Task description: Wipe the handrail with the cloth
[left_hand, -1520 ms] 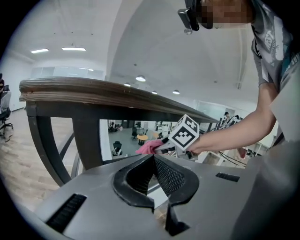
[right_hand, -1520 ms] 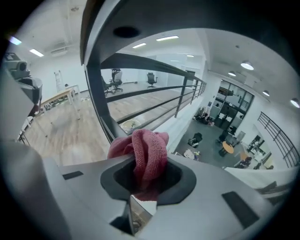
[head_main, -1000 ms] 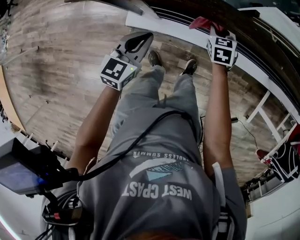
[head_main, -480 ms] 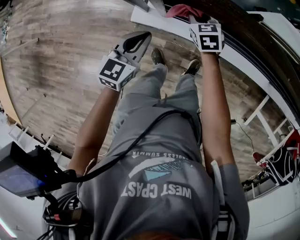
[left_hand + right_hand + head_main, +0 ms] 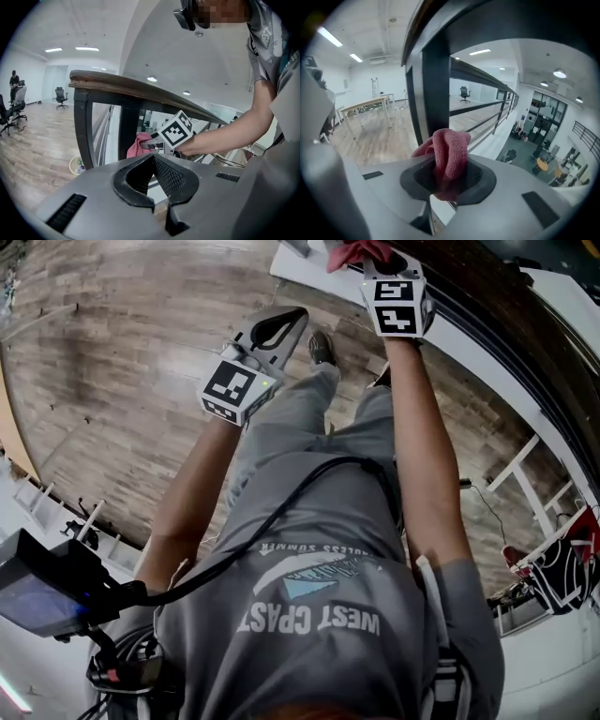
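Observation:
A pink cloth point(image 5: 354, 251) is pinched in my right gripper point(image 5: 377, 262), which is shut on it and held up against the dark wooden handrail point(image 5: 487, 298) at the top of the head view. The right gripper view shows the cloth point(image 5: 450, 152) bunched between the jaws of the right gripper point(image 5: 447, 177), just in front of a dark post point(image 5: 436, 89) and below the handrail point(image 5: 497, 28). My left gripper point(image 5: 284, 322) hangs apart over the floor, shut and empty. Its own view shows the left gripper point(image 5: 153, 156), the handrail point(image 5: 140, 90) and the cloth point(image 5: 139, 144).
A person's legs and shoes point(image 5: 322, 348) stand on the wood plank floor point(image 5: 122, 362). A white ledge point(image 5: 487, 357) runs below the railing. Office chairs point(image 5: 61, 96) and a distant person point(image 5: 14, 79) are across the room. A long table point(image 5: 370, 103) stands beyond the railing.
My right gripper has slid the cloth along the handrail, leftward and up in the head view. The left gripper has stayed almost where it was.

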Action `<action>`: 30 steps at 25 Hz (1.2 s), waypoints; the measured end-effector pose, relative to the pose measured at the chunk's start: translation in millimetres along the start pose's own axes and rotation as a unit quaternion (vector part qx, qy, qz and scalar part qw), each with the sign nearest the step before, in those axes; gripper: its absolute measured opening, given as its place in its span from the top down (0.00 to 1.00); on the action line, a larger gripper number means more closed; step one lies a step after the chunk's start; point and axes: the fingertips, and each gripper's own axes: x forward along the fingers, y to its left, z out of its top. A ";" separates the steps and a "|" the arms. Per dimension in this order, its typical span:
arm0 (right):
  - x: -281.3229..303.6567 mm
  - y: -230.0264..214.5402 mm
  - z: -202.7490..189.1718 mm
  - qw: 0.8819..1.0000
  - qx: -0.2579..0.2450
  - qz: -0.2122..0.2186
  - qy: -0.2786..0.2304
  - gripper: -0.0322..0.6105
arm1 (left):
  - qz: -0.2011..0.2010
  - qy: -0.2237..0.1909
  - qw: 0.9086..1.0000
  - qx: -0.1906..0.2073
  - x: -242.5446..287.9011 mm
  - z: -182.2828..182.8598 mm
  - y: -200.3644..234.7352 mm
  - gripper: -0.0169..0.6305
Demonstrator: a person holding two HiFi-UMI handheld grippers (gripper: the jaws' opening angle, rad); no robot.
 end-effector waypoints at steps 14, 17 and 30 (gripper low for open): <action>89.1 10.4 -105.7 0.997 0.068 0.021 0.039 0.84 | -0.012 0.035 0.999 -0.010 24.8 -44.4 41.5 0.96; 116.8 12.1 -109.0 0.994 0.087 0.018 0.060 0.84 | -0.014 0.038 0.999 -0.008 24.3 -45.4 35.4 0.96; 60.9 -71.9 -208.2 0.984 0.109 -0.080 0.117 0.84 | -0.023 0.046 0.999 -0.008 39.4 -43.0 29.9 0.96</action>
